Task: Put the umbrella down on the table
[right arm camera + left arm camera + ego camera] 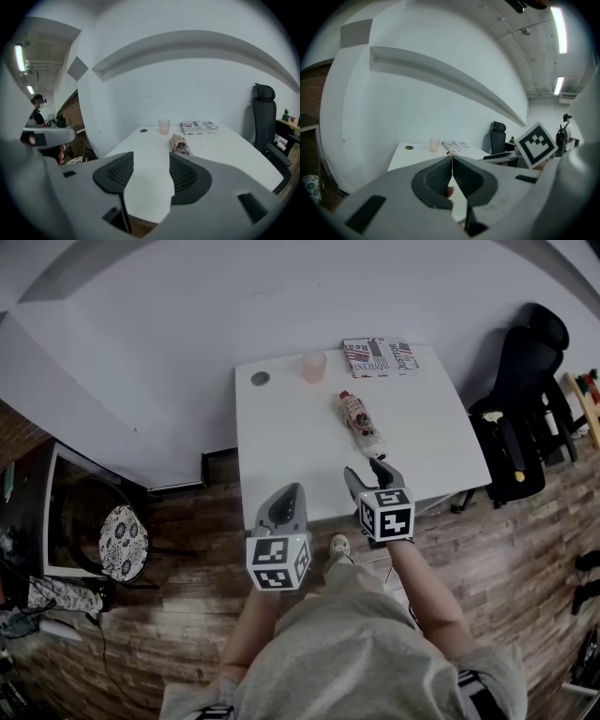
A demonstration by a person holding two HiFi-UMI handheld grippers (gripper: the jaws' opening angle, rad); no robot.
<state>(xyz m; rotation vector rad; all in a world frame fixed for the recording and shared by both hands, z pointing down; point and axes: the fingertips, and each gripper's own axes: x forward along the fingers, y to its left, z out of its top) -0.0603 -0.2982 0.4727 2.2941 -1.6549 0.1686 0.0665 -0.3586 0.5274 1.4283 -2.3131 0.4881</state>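
Head view: folded umbrella (361, 423) lies flat on the white table (281, 446), near its middle, well short of the pink cup (313, 367) and the printed box (380, 356) at the far edge. A round dark insert (260, 378) sits at the far left corner. Left gripper (293, 489) is held over the near table edge. Right gripper (367, 469) is held just inside that edge, its tips near the umbrella's near end but apart from it. A black office chair (525, 418) stands to the right of the table, and a patterned cushion (124, 542) lies on the floor to the left.

Left gripper view: jaws closed together, pads meeting along one line, nothing clamped. A small pinkish patch shows through the lower gap; it cannot be identified. The jaws hide most of the umbrella. Only this view shows the right gripper's marker cube (536, 144) from the side and a person (566, 129) standing far off.

Right gripper view: jaws stand apart with only bare table top between them. The umbrella lies beyond the tips, untouched, in line with the cup. Fingers of the person's left hand (61, 153) show at the left margin.
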